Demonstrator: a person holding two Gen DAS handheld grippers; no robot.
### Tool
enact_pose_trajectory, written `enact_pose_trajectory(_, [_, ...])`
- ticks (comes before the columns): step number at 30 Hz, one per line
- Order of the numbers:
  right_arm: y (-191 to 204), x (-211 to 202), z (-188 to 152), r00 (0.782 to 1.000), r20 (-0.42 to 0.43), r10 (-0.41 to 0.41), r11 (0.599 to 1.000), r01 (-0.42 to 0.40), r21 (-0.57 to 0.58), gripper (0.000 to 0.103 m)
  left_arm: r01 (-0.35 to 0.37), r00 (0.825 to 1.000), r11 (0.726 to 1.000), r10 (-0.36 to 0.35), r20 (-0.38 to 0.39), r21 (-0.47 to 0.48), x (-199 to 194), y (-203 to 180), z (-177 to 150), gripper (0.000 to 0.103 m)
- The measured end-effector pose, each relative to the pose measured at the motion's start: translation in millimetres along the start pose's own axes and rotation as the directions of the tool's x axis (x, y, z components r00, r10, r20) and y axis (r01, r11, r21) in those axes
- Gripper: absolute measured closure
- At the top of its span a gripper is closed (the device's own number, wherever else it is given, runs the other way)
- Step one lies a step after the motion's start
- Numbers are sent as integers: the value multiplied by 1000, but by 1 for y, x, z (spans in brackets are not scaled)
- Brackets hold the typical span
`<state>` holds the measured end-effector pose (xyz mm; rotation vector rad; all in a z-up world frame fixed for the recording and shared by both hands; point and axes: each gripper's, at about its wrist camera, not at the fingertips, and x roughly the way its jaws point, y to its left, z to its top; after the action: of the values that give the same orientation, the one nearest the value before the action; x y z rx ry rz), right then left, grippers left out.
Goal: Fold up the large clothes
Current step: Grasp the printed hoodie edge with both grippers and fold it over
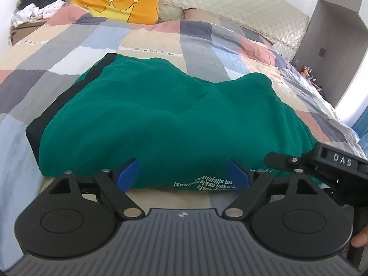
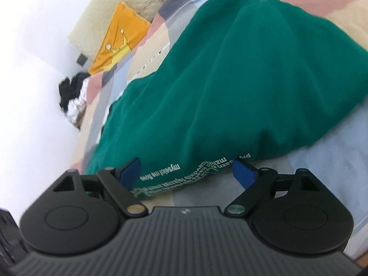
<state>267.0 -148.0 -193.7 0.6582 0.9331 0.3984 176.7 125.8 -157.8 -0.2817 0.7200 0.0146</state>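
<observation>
A large green garment (image 1: 165, 115) lies folded over on the patchwork duvet (image 1: 57, 53), with a black stripe along its left side and white printed lettering (image 1: 204, 182) at its near edge. My left gripper (image 1: 183, 176) stands open at that near edge, its blue pads (image 1: 128, 174) wide apart with the hem between them, not pressed. In the right wrist view the same garment (image 2: 241, 80) runs away diagonally. The right gripper (image 2: 187, 173) is open too, its pads (image 2: 243, 173) on either side of the lettered hem (image 2: 195, 172).
An orange crown cushion (image 1: 119, 2) leans on the quilted headboard (image 1: 230, 2). A heap of black and white clothes (image 1: 39, 2) sits at the back left corner. A grey wall unit (image 1: 333, 34) with small bottles (image 1: 307, 70) stands right of the bed. The other tool's black housing (image 1: 340, 161) shows at right.
</observation>
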Motion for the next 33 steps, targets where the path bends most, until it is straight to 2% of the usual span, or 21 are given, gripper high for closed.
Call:
enact_pose_trajectory(5, [-30,1,3,998,22,62,972,-65,225,14,-8,1000,998,7,-14,-67,2,9,1,11])
enact_pose_trajectory(10, [-57,15,1,991,19,134,891,-129,434,13,-9,999,990,4,-31,-143,5,20,2,11])
enact_pose_trajectory(16, [-71,34,7,985,20,173,811,-154,564,12,-30,997,969,13,-72,-243,15,35,3,11])
enact_pose_trajectory(20, [-74,28,5,976,64,208,768,-203,608,12,-1,996,946,-27,-82,-324,19,48,1,10])
enact_pose_trajectory(21, [-78,25,8,975,70,212,765,-210,609,12,30,996,931,-57,-65,-365,19,53,0,10])
enact_pose_trajectory(23, [-79,20,5,972,90,219,759,-228,611,12,122,988,875,-150,-22,-468,18,67,-2,10])
enact_pose_trajectory(25, [-78,15,4,967,111,230,748,-248,615,12,183,976,800,-217,8,-571,21,83,-6,8])
enact_pose_trajectory(27, [-78,12,2,964,123,237,744,-262,615,12,195,971,748,-238,18,-635,24,94,-11,8])
enact_pose_trajectory(33, [-80,-2,-1,957,148,250,741,-288,607,12,212,954,619,-299,23,-756,36,113,-24,8])
